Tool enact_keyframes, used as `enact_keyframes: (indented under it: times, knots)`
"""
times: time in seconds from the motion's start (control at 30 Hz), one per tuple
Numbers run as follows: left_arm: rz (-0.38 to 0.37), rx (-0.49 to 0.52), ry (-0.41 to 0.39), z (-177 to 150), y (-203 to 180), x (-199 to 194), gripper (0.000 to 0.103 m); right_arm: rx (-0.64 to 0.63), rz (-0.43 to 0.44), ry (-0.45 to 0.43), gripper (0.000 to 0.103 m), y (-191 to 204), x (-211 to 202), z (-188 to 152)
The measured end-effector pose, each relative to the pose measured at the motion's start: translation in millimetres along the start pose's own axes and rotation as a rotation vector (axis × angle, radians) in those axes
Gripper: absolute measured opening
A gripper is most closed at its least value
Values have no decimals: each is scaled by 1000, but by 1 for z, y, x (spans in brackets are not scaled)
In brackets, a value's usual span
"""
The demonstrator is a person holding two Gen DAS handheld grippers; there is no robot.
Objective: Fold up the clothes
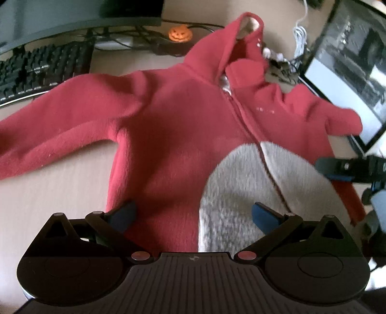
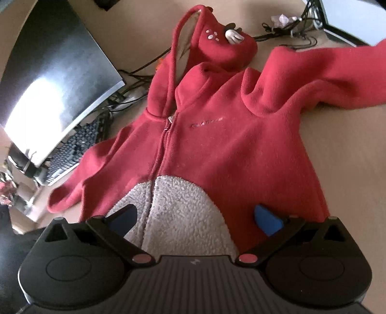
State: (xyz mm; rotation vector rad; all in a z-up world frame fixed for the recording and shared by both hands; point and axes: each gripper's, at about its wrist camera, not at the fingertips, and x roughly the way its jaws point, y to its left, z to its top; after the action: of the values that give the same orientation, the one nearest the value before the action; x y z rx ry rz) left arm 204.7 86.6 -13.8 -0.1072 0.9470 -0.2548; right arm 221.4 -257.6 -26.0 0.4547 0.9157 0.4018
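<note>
A small red fleece hooded suit (image 1: 173, 116) with a white fuzzy belly patch (image 1: 241, 193) lies face up on a beige desk (image 1: 48, 193), zipped, both sleeves spread out. My left gripper (image 1: 193, 215) hovers open over its lower body, blue pads wide apart, nothing between them. In the right wrist view the same suit (image 2: 229, 145) fills the frame, hood (image 2: 217, 43) at the top, and my right gripper (image 2: 195, 217) stands open above the white patch (image 2: 178, 212). The right gripper (image 1: 347, 169) also shows at the right edge of the left wrist view, beside the suit's side.
A black keyboard (image 1: 41, 67) and a monitor (image 1: 72, 19) sit at the back left, with cables and an orange pumpkin figure (image 1: 179, 33) behind the hood. A laptop screen (image 1: 345, 79) stands at the right, close to one sleeve (image 1: 337, 118).
</note>
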Motion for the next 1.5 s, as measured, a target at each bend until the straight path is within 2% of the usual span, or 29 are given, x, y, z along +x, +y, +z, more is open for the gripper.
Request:
enact_keyframes:
  times: [0.1, 0.2, 0.27, 0.37, 0.4, 0.43, 0.5, 0.57, 0.67, 0.8, 0.9, 1.03, 1.17, 1.3, 1.37, 1.4, 1.43, 1.5]
  knots:
    - [21, 15, 21, -6, -3, -3, 103, 9, 19, 6, 103, -2, 2, 2]
    - [24, -1, -1, -10, -4, -6, 103, -56, -2, 16, 103, 4, 5, 4]
    - [10, -52, -18, -7, 1, -9, 103, -129, -29, 18, 103, 8, 5, 0]
    - [-38, -297, -85, 0, 32, -25, 103, -235, -72, 20, 103, 16, 6, -6]
    - [-27, -378, -127, 0, 44, -33, 103, -266, -88, 19, 103, 18, 7, -9]
    - [-7, -450, -169, 1, 55, -41, 103, -292, -104, 20, 103, 21, 8, -11]
    - [83, -534, -250, 4, 77, -54, 103, -335, -134, 26, 103, 27, 12, -12]
    - [118, -610, -266, 7, 100, -56, 103, -361, -157, 33, 103, 32, 18, -13]
    - [78, -730, -253, 9, 123, -48, 103, -381, -176, 44, 103, 35, 20, -14]
    - [-44, -853, -234, 8, 132, -35, 103, -384, -185, 49, 103, 36, 20, -13]
    - [-54, -875, -217, 12, 135, -24, 103, -395, -195, 49, 103, 37, 21, -15]
    - [31, -923, -281, 20, 145, -16, 103, -407, -197, 47, 103, 37, 19, -17]
    - [168, -934, -361, 30, 158, -13, 103, -422, -202, 46, 103, 38, 20, -19]
    - [351, -857, -359, 43, 156, -10, 102, -431, -201, 44, 103, 38, 20, -19]
    - [382, -831, -367, 45, 153, -11, 94, -429, -198, 44, 103, 38, 19, -19]
    - [391, -820, -368, 45, 153, -11, 77, -429, -198, 45, 103, 38, 20, -19]
    - [401, -809, -369, 45, 153, -11, 68, -430, -199, 45, 103, 38, 20, -19]
    - [419, -788, -372, 45, 152, -11, 67, -433, -200, 45, 103, 38, 20, -19]
